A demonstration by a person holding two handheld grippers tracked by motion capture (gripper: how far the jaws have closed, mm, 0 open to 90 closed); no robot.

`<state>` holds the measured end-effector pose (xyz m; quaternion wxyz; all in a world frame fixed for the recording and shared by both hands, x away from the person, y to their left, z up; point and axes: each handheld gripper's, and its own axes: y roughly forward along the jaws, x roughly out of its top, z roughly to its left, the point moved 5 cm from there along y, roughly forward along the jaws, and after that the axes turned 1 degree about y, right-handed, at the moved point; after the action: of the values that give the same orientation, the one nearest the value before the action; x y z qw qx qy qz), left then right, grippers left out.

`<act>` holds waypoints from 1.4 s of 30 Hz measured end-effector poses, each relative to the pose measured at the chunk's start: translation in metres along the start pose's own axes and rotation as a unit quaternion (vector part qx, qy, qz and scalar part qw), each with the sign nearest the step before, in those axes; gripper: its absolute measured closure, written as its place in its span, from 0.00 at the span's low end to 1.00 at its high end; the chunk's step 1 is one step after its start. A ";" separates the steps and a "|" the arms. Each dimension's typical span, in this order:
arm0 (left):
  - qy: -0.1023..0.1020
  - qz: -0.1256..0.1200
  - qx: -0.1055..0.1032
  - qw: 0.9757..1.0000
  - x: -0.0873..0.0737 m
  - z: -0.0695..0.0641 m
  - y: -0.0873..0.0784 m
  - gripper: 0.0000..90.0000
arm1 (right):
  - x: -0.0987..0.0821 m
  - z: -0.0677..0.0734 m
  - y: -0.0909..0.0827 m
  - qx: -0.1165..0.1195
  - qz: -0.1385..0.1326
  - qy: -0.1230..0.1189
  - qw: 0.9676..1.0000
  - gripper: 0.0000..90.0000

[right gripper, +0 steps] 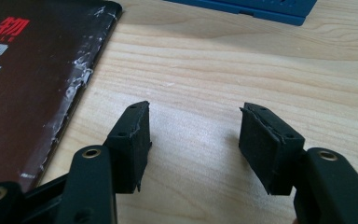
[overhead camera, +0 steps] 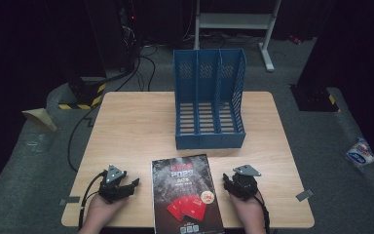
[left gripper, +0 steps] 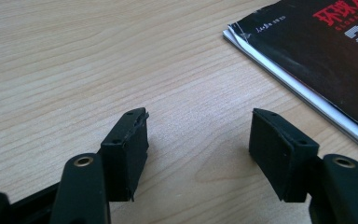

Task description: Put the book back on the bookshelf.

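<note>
A dark magazine with red lettering lies flat at the table's front middle, its bottom edge over the front rim. My left gripper rests low on the wood just left of it, open, nothing between the pads. In the left gripper view the magazine's corner lies ahead to the right of the left gripper. My right gripper sits just right of the magazine, open and empty. In the right gripper view the worn magazine edge runs along the left of the right gripper.
A blue three-slot file rack stands upright behind the magazine at the table's middle back; its base shows far ahead in the right gripper view. Bare wooden tabletop lies on the left. A metal stand and cables are on the floor beyond.
</note>
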<state>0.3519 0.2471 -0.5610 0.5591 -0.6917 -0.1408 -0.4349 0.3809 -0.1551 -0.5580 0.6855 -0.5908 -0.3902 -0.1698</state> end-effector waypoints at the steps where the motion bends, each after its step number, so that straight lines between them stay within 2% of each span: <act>1: 0.000 0.000 0.000 1.000 0.000 0.000 0.000 0.42 | 0.000 0.000 0.000 0.000 0.000 0.000 1.000 0.48; 2: 0.007 0.001 0.004 1.000 0.000 0.000 0.000 0.42 | 0.001 0.000 0.001 -0.002 0.000 0.002 1.000 0.48; 8: 0.002 0.003 0.009 1.000 0.000 -0.002 0.001 0.40 | 0.001 0.001 0.001 -0.007 -0.002 0.001 1.000 0.48; 13: -0.001 0.002 0.016 1.000 0.001 -0.001 0.002 0.38 | -0.001 0.001 -0.001 0.002 0.002 -0.005 1.000 0.46; 14: 0.006 0.000 0.024 1.000 0.001 -0.003 0.001 0.38 | -0.001 0.001 -0.001 0.004 0.001 -0.004 1.000 0.46; 18: 0.015 -0.002 0.033 0.999 0.001 -0.004 0.001 0.38 | -0.001 0.000 -0.002 0.013 0.000 0.003 1.000 0.46; 20: 0.005 0.001 0.032 0.999 0.000 -0.003 -0.001 0.36 | 0.000 -0.001 -0.001 0.013 -0.001 0.003 1.000 0.46; 22: 0.005 0.001 0.032 0.999 -0.001 -0.003 -0.001 0.35 | 0.000 0.000 -0.001 0.012 0.000 0.002 1.000 0.47; 26: -0.009 0.002 0.018 1.000 -0.001 -0.001 -0.001 0.37 | 0.000 0.000 -0.001 0.013 -0.001 0.005 1.000 0.48; 28: -0.005 0.003 0.019 1.000 -0.001 -0.002 -0.001 0.38 | -0.001 -0.001 -0.002 0.014 0.000 0.009 1.000 0.49; 32: 0.001 0.002 0.015 1.000 -0.003 -0.005 -0.003 0.40 | 0.000 -0.005 -0.004 0.019 -0.011 0.020 1.000 0.58; 35: -0.005 0.002 0.013 1.000 -0.004 -0.008 -0.005 0.41 | 0.000 -0.005 -0.005 0.022 -0.015 0.018 0.999 0.60; 37: -0.021 0.005 -0.010 1.000 -0.003 -0.015 -0.007 0.42 | 0.001 -0.003 -0.008 0.032 -0.018 0.017 0.999 0.61; 38: -0.021 0.005 -0.010 1.000 -0.003 -0.015 -0.007 0.43 | 0.001 -0.002 -0.009 0.039 -0.020 0.021 0.999 0.61; 39: -0.023 0.009 -0.024 0.999 -0.002 -0.022 -0.008 0.48 | 0.002 0.001 -0.011 0.048 -0.023 0.024 0.998 0.61; 40: -0.023 0.009 -0.024 0.999 -0.002 -0.022 -0.008 0.55 | 0.002 0.004 -0.012 0.049 -0.024 0.023 0.998 0.61; 41: -0.002 0.010 -0.018 1.000 -0.001 -0.028 -0.007 0.55 | 0.002 0.004 -0.012 0.049 -0.024 0.023 0.998 0.61; 42: 0.017 0.011 -0.006 1.000 -0.001 -0.032 -0.006 0.61 | 0.003 0.009 -0.014 0.048 -0.026 0.013 0.998 0.61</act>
<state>0.3330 0.2205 -0.5579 0.5623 -0.6887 -0.1209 -0.4415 0.3703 -0.1495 -0.5465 0.7131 -0.5450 -0.4043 -0.1762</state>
